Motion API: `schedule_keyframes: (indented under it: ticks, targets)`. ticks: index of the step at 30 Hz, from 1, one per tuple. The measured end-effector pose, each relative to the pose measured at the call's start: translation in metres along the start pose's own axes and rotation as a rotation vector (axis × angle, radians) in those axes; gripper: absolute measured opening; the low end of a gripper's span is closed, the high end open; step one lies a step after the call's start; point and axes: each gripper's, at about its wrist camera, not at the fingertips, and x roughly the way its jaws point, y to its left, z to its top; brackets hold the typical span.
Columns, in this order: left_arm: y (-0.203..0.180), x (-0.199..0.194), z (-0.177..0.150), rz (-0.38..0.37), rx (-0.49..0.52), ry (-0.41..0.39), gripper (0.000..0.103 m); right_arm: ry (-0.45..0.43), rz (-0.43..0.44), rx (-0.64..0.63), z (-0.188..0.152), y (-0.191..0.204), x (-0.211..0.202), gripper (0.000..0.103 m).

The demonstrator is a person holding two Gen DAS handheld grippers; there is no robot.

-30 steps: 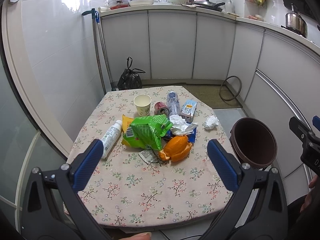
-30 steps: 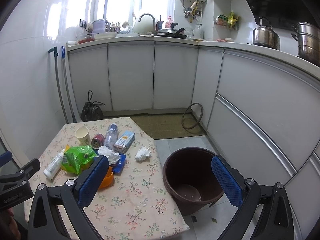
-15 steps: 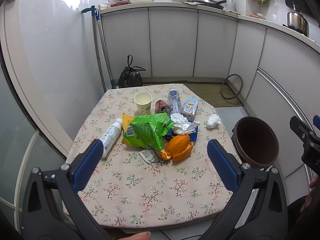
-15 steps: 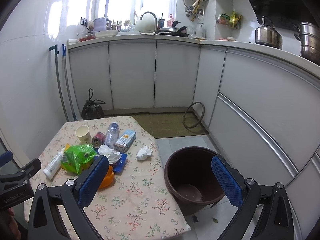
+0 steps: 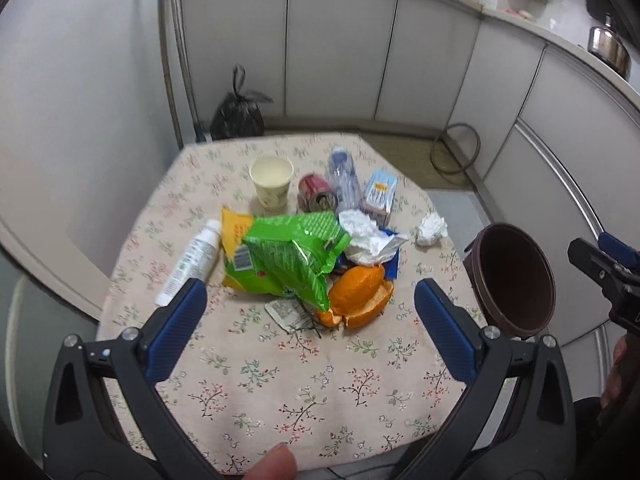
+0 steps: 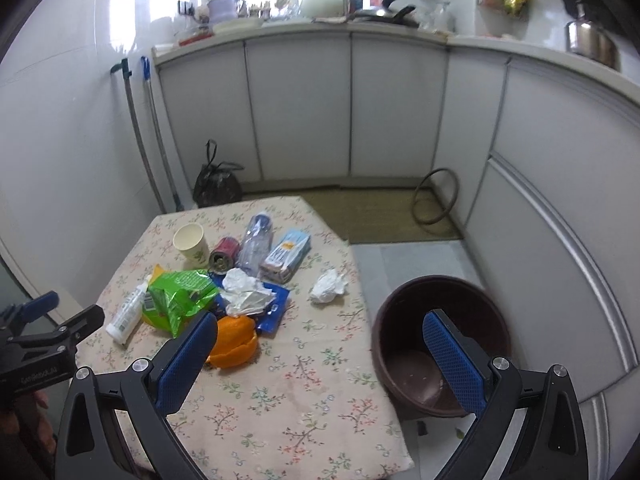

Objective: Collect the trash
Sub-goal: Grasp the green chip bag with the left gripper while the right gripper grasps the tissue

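Observation:
Trash lies heaped on a floral-cloth table (image 5: 256, 380): a green snack bag (image 5: 288, 256), orange peel (image 5: 358, 298), a white tube (image 5: 190, 264), a paper cup (image 5: 272, 180), a red can (image 5: 314, 194), a clear bottle (image 5: 344, 180), a blue carton (image 5: 380, 192) and a crumpled tissue (image 5: 431, 231). A brown bin (image 6: 440, 344) stands on the floor right of the table. My left gripper (image 5: 310, 304) hovers open above the near side of the pile, empty. My right gripper (image 6: 320, 338) is open over the table's right edge, between peel (image 6: 234, 340) and bin.
White kitchen cabinets (image 6: 300, 108) line the back and right walls. A black rubbish bag (image 6: 216, 180) and mop handles (image 6: 138, 132) stand in the far left corner. A ring-shaped hose (image 6: 436, 196) leans against the right cabinets. A fingertip (image 5: 276, 464) shows at the bottom edge.
Both grippers have advanced and tilted down toward the table, so the pile looks larger and nearer. Nothing on the table has moved; both grippers stay open.

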Motion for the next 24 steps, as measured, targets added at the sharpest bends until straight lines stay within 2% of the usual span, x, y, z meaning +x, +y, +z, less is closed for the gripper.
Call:
schedule_keyframes:
  ticks: [3,7,11,13,15,18,20,24]
  targets:
    - [0.016,0.04,0.015,-0.068,-0.031,0.118,0.103,0.067,0.066,-0.002,0.017,0.001,0.037,0.103]
    - [0.031,0.076,0.022,-0.086,-0.071,0.187,0.094,0.149,0.137,0.028,0.031,0.004,0.085,0.103]
    - [0.049,0.1,0.018,-0.125,-0.154,0.234,0.093,0.248,0.203,0.054,0.024,0.007,0.129,0.099]
    - [0.054,0.113,0.017,-0.149,-0.191,0.282,0.087,0.303,0.231,0.067,0.02,0.009,0.146,0.096]
    - [0.049,0.118,0.017,-0.162,-0.169,0.296,0.085,0.321,0.237,0.064,0.02,0.013,0.157,0.096]
    - [0.024,0.119,0.012,-0.156,-0.046,0.306,0.085,0.322,0.233,0.063,0.024,0.017,0.167,0.097]
    - [0.009,0.128,0.005,-0.173,0.008,0.346,0.078,0.334,0.226,0.063,0.025,0.018,0.172,0.096]
    - [0.009,0.151,-0.004,-0.193,-0.024,0.419,0.056,0.367,0.211,0.056,0.023,0.019,0.188,0.096]
